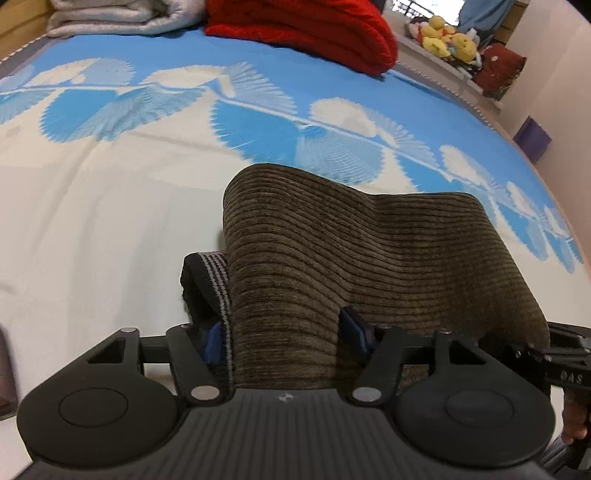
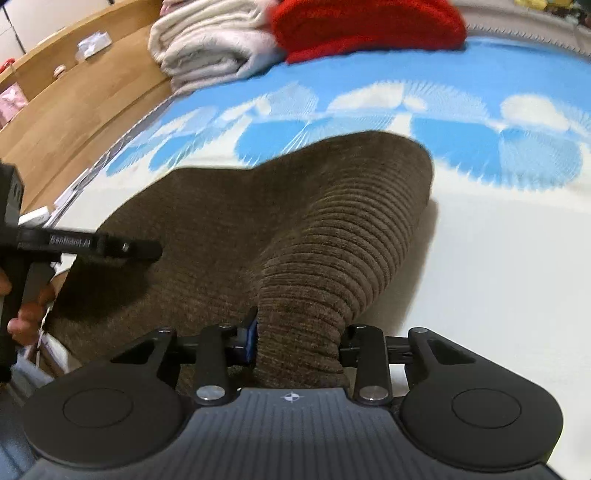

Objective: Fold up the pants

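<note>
Brown corduroy pants [image 1: 369, 251] are held up off the bed and drape forward in a fold. My left gripper [image 1: 284, 332] is shut on the pants' edge, next to a black striped waistband [image 1: 212, 273]. In the right wrist view the same pants [image 2: 295, 229] hang in a bunched roll from my right gripper [image 2: 299, 339], which is shut on them. The left gripper's body [image 2: 74, 243] shows at the left of that view, and the right gripper's body [image 1: 554, 365] shows at the right edge of the left wrist view. The fingertips are mostly hidden by cloth.
The bed has a blue and white patterned cover [image 1: 184, 110]. A folded red blanket [image 1: 314, 33] and a folded grey-white blanket [image 1: 122, 18] lie at its far end. Plush toys [image 1: 447, 40] sit on a ledge beyond. A wooden bed frame [image 2: 74, 92] runs along the left.
</note>
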`<act>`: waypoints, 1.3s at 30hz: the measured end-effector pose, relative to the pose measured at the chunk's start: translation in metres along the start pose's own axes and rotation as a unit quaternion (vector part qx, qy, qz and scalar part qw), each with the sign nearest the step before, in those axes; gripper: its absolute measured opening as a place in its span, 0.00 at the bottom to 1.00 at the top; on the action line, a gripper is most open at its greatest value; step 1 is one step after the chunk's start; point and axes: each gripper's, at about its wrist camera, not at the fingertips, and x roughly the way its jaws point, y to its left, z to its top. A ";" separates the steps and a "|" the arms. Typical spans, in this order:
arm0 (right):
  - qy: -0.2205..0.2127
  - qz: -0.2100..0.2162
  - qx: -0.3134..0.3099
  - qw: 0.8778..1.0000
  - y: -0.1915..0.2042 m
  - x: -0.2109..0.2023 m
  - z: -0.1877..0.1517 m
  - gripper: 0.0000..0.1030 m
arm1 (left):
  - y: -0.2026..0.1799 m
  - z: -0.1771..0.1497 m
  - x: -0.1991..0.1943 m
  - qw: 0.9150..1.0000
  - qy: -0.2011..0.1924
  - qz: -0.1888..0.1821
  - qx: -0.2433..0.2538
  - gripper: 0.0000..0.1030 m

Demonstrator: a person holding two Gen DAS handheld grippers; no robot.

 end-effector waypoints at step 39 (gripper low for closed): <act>0.003 -0.203 -0.037 0.979 -0.148 -0.082 -0.027 0.33 | -0.195 -0.026 0.085 0.989 -0.029 0.000 0.143 0.90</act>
